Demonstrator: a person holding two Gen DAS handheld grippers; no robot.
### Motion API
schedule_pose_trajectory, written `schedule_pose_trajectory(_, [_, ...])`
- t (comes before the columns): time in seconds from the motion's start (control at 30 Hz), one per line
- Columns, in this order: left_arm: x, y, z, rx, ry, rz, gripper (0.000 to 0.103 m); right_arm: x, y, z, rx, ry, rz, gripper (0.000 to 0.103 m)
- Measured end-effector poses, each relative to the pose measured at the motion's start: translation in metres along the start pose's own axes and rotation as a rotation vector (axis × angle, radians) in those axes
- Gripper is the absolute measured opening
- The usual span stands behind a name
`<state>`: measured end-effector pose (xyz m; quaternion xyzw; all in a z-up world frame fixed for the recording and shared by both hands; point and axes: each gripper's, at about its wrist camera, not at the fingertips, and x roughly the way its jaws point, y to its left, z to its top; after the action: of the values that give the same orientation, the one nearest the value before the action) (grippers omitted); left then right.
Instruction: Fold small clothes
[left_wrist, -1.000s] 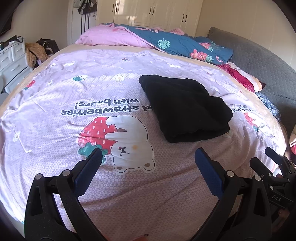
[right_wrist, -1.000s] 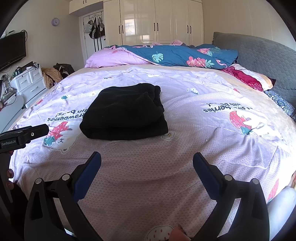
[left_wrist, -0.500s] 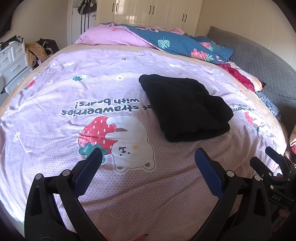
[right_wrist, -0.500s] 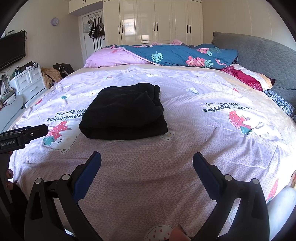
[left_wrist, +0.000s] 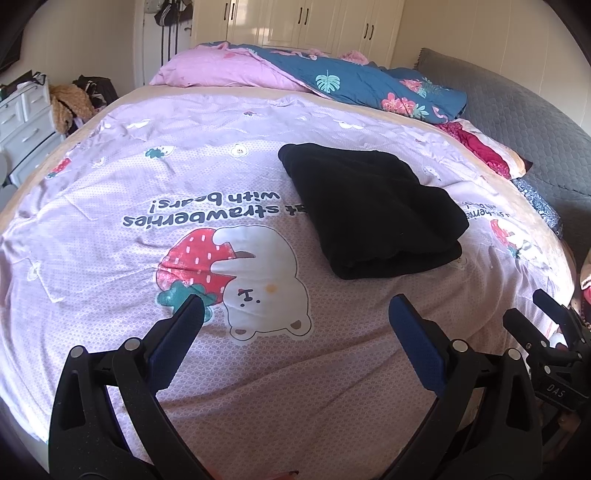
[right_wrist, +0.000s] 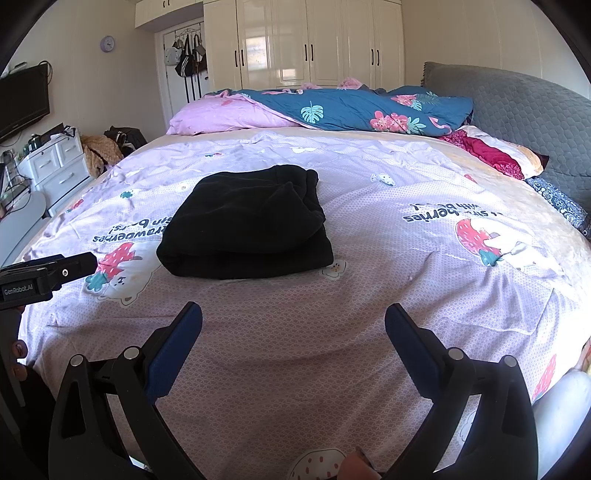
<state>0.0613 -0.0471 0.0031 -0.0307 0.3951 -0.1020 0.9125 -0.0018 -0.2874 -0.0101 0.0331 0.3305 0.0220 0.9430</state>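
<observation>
one folded black garment, two grippers

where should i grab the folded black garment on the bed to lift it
Grip the thick near folded edge of the black garment, coming in low from the bed's near side. The layers stack there in a rounded roll facing both grippers, so the open right gripper fingers can pinch all of them.

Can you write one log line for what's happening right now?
left gripper: open, empty | right gripper: open, empty | black garment: folded, lying on bed, untouched | both grippers apart from it
</observation>
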Motion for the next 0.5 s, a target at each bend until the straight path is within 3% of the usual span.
schedule_pose_trajectory(0.13, [0.003,0.004,0.002,-0.011,0.018,0.019,0.094,0.000,-0.012,0.001,0.058,0.006,-0.007,0.099])
schedule_pose_trajectory(0.33, [-0.003,0.027,0.011,-0.045,-0.005,0.064,0.094,-0.016,-0.089,-0.002,0.310,-0.016,-0.154,0.099])
schedule_pose_trajectory(0.4, [-0.007,0.044,0.018,-0.079,-0.015,0.070,0.094,-0.027,-0.129,-0.009,0.396,-0.036,-0.249,0.099])
schedule_pose_trajectory(0.5, [-0.015,0.094,0.036,-0.163,-0.041,0.117,0.094,-0.051,-0.218,-0.036,0.556,-0.041,-0.516,0.099])
